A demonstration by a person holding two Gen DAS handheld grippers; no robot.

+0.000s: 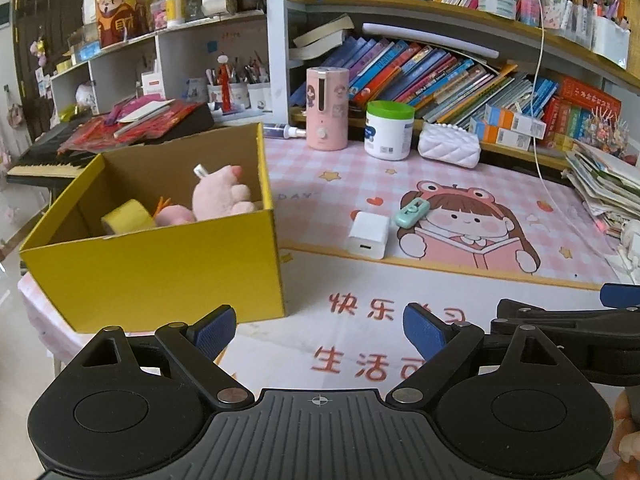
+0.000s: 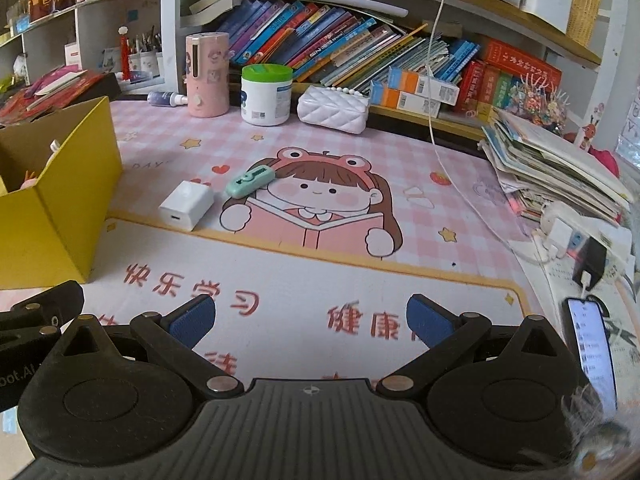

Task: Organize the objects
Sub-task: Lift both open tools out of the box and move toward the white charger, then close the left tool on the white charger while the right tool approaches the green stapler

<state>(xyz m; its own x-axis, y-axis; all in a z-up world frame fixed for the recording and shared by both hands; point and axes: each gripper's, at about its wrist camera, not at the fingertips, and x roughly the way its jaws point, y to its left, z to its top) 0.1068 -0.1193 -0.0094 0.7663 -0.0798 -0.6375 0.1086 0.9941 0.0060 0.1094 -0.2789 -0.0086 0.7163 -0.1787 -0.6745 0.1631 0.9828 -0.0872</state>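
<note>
A yellow cardboard box (image 1: 160, 268) (image 2: 52, 208) stands at the left of the desk mat, holding a pink plush toy (image 1: 222, 196) and a roll of yellow tape (image 1: 128, 216). A white charger cube (image 1: 368, 234) (image 2: 186, 205) and a mint green correction-tape dispenser (image 1: 412, 211) (image 2: 250, 182) lie side by side on the mat, right of the box. My left gripper (image 1: 320, 330) is open and empty, low over the mat's near edge beside the box. My right gripper (image 2: 310, 320) is also open and empty, well short of the charger.
At the back stand a pink cylinder appliance (image 2: 207, 76), a white tub with a green lid (image 2: 266, 94) and a white quilted pouch (image 2: 334, 110) before shelves of books. A paper stack (image 2: 560, 168), a power strip and a phone (image 2: 592, 348) crowd the right edge. A white cable (image 2: 448, 160) hangs down.
</note>
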